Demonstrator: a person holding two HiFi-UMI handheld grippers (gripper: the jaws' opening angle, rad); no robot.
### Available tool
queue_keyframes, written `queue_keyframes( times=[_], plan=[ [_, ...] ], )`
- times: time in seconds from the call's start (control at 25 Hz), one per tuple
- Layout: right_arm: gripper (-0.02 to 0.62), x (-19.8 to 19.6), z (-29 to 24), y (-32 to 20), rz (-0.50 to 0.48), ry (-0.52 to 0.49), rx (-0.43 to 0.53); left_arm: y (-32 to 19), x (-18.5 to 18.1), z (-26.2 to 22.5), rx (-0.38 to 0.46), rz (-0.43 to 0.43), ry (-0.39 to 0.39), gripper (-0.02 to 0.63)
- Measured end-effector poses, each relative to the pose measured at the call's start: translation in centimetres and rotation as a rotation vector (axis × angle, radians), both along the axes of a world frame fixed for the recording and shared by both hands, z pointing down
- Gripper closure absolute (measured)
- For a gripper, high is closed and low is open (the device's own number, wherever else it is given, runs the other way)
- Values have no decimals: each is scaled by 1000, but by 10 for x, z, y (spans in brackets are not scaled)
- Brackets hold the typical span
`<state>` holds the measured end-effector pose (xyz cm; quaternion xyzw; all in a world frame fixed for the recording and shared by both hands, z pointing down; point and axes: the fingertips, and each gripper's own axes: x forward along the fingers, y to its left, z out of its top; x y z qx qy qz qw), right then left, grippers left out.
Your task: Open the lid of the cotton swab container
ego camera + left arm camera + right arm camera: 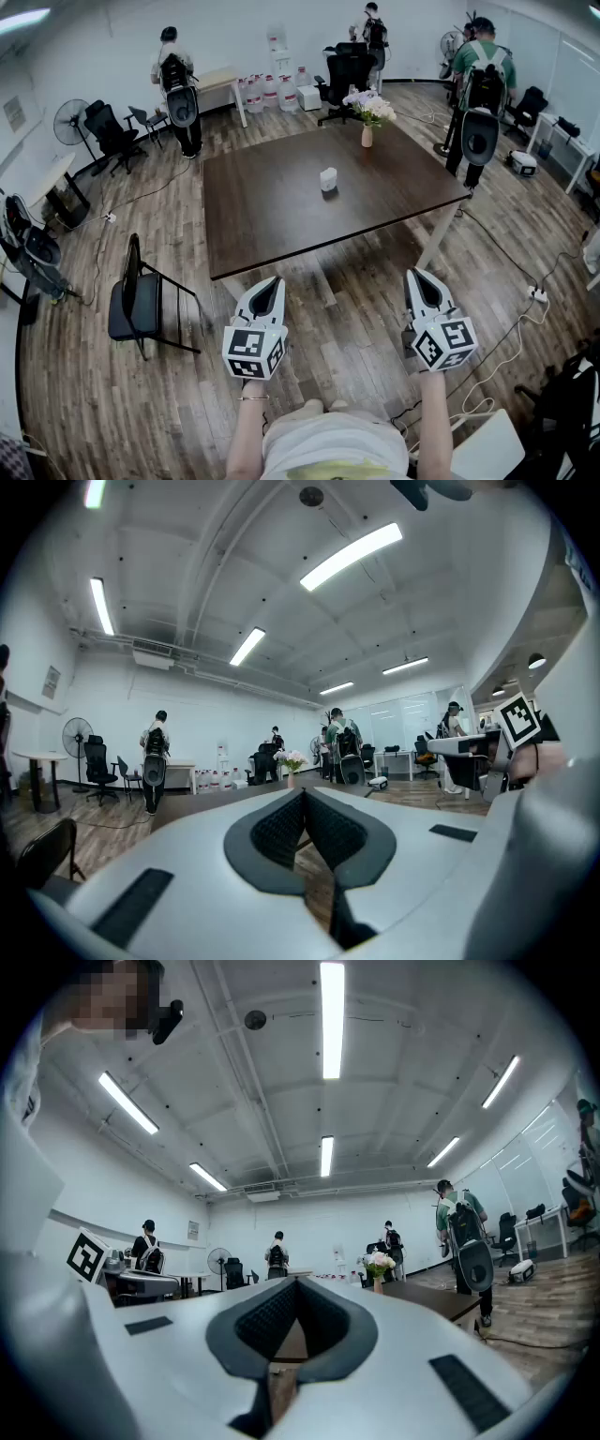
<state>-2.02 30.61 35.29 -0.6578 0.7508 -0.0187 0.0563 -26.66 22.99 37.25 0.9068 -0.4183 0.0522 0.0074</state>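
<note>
The cotton swab container (328, 179) is a small white tub with its lid on, standing alone near the middle of the dark brown table (272, 216). Both grippers are held low over the floor, well short of the table's near edge. My left gripper (273, 282) points at the table with its jaws together and nothing between them. My right gripper (417, 275) is likewise shut and empty. In the left gripper view the left gripper (303, 795) hides the container, and in the right gripper view the right gripper (296, 1283) does the same.
A vase of flowers (367, 117) stands at the table's far right. A black chair (139, 300) sits left of the table. Three people with backpacks stand at the room's far side, among office chairs, a fan (72, 122) and water jugs (272, 91). Cables run across the floor at right.
</note>
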Motion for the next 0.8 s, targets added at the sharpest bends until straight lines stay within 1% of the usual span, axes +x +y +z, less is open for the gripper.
queue_keyframes(
  times=[0.28,0.64,0.8],
  plan=[
    [575,9,9,0,10,5,-18,-2,6,4,-5,3,-5,583],
    [575,17,15,-7,-6,23,-34,-7,18,12,-23,-5,-12,583],
    [575,22,21,-14,-23,14,-38,-9,26,17,-34,-11,-12,583]
  ],
)
